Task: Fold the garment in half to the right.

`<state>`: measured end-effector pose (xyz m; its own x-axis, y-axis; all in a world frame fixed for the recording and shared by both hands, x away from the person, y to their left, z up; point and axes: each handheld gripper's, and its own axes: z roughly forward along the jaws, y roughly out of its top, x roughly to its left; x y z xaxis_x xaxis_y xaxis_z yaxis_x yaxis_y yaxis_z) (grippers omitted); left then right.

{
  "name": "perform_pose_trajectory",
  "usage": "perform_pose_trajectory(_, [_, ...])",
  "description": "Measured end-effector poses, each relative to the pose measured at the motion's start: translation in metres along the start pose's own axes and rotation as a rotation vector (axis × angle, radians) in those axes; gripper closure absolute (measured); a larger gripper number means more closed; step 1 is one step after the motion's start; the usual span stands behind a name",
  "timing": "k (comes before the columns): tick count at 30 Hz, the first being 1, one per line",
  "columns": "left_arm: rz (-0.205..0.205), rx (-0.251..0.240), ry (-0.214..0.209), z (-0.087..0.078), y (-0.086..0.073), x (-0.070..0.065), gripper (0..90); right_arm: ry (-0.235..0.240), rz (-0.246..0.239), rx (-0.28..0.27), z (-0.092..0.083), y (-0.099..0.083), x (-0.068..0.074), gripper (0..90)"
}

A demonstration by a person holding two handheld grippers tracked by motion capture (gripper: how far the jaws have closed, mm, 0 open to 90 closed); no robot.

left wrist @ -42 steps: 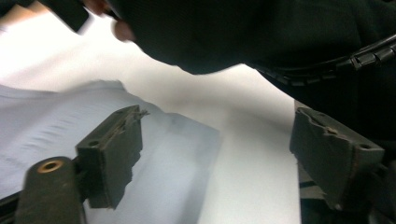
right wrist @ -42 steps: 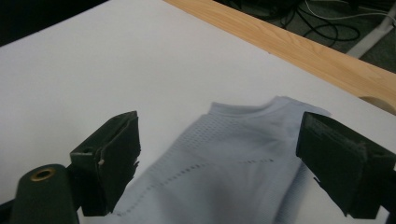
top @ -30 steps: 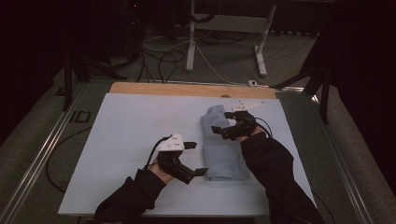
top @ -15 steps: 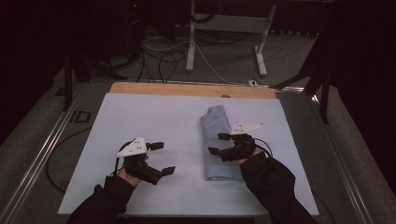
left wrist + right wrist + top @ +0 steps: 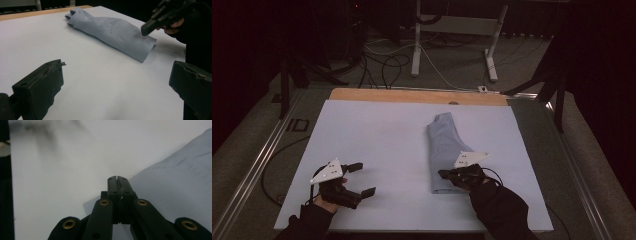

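The folded pale blue cloth (image 5: 447, 152) is lying right of centre in the high view, on the white counter (image 5: 382, 130). The right gripper (image 5: 446, 174) is sitting at its lower edge, jaws having just closed tight together (nothing visible between them). The left gripper (image 5: 362, 179), lower left, is hovering with jaws wide, holding nothing.

A pale blue garment (image 5: 446, 152), folded into a long narrow strip, lies flat on the white bench (image 5: 377, 140), right of the bench's middle. Its narrower, rumpled end points toward the bench's far wooden edge; its wider, squared-off end (image 5: 142, 48) faces the near edge, slightly lifted open at the fold.
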<state>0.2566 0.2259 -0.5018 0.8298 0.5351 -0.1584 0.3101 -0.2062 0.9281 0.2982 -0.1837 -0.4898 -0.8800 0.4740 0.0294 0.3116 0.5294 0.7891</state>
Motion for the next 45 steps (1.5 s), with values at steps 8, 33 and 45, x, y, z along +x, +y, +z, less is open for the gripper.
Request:
perform_pose_trajectory(8, [-0.013, -0.019, 0.039, -0.014, -0.014, 0.003, 0.2, 0.007, 0.008, 0.061, 0.018, -0.016, 0.003, 90.0])
perform_pose_trajectory(33, [-0.010, -0.026, 0.056, -0.020, -0.021, 0.005, 0.2, 0.058, -0.027, 0.099, 0.040, -0.027, 0.024, 90.0])
perform_pose_trajectory(45, [0.004, -0.029, 0.059, -0.020, -0.019, 0.004, 0.2, 0.056, 0.017, 0.018, 0.020, -0.013, 0.015, 90.0])
